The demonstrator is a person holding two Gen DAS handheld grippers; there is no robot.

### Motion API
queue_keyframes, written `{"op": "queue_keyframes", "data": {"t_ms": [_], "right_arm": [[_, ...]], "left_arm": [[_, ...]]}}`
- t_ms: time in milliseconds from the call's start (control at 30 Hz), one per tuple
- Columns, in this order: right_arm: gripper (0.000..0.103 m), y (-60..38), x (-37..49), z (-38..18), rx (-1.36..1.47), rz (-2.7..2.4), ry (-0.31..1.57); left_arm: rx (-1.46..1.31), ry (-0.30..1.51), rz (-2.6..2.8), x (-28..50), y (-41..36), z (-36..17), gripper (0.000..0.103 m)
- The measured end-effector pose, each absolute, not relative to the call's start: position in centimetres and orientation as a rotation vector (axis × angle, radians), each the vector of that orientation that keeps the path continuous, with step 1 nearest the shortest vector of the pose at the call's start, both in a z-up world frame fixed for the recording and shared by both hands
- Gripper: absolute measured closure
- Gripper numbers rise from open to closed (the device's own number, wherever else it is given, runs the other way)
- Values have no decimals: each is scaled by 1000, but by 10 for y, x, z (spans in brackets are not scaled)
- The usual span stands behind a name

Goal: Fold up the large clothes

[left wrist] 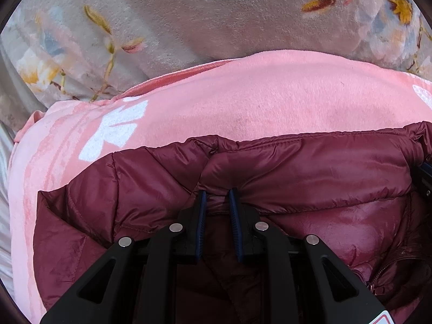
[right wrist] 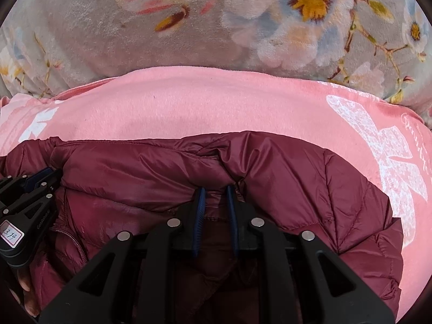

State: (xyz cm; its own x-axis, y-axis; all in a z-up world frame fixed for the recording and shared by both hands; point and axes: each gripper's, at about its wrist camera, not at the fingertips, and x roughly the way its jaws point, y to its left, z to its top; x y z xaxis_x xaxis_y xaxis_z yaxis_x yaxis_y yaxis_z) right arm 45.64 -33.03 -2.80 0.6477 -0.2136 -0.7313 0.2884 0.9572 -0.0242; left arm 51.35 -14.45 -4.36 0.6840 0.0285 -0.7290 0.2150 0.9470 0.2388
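A maroon puffer jacket (left wrist: 297,167) lies on a pink blanket (left wrist: 243,97). My left gripper (left wrist: 217,193) is shut on a fold of the jacket near its far edge, left side. In the right wrist view the same jacket (right wrist: 297,178) lies on the pink blanket (right wrist: 189,102), and my right gripper (right wrist: 215,190) is shut on its fabric near the far edge, right side. The left gripper (right wrist: 27,189) shows at the left edge of the right wrist view. A bit of the right gripper (left wrist: 425,178) shows at the right edge of the left wrist view.
The pink blanket has white bow prints (right wrist: 388,156). Beyond it lies a grey floral plush cover (left wrist: 189,13), also in the right wrist view (right wrist: 162,40). A jacket zipper (left wrist: 378,278) runs at the lower right of the left wrist view.
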Motion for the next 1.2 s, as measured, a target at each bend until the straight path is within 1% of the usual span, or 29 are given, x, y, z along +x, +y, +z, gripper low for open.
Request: {"op": "queue_keyframes", "data": {"t_ms": [100, 233, 333, 367, 400, 433, 500, 533, 600, 667, 733, 800, 933, 1033, 1167, 1200], "right_arm": [[88, -332, 457, -28, 104, -283, 818], [87, -344, 454, -27, 194, -239, 795], [87, -350, 433, -13, 264, -234, 775], [86, -350, 413, -1, 281, -238, 760], [79, -350, 396, 9, 291, -228, 739], [67, -348, 369, 23, 289, -213, 717], [55, -347, 305, 46, 269, -188, 689], [50, -347, 284, 50, 263, -182, 686], [43, -349, 213, 57, 246, -188, 700], [39, -352, 161, 56, 246, -209, 728], [36, -362, 102, 46, 272, -233, 765], [35, -369, 49, 34, 319, -264, 802], [35, -373, -13, 8, 443, -270, 840], [35, -370, -36, -8, 521, -244, 843], [34, -362, -44, -24, 604, -252, 814], [33, -359, -45, -24, 602, -261, 801]], "left_arm": [[345, 796, -109, 514, -145, -47, 85], [365, 789, -94, 514, -142, -49, 84], [338, 807, -93, 505, -130, -43, 80], [311, 838, -105, 494, -120, -36, 71], [259, 851, -146, 479, -105, -26, 60], [224, 851, -176, 466, -93, -18, 55], [166, 845, -221, 426, -56, -1, 38], [150, 845, -236, 410, -41, 4, 35], [136, 843, -255, 373, -6, 10, 30], [146, 856, -225, 336, 34, 11, 29], [136, 905, -201, 301, 76, 4, 29], [102, 960, -188, 277, 108, -5, 29], [-26, 1050, -190, 226, 164, -24, 29], [-120, 1086, -212, 207, 182, -34, 29], [-200, 1096, -228, 189, 182, -44, 29], [-197, 1087, -224, 187, 180, -44, 31]]}}
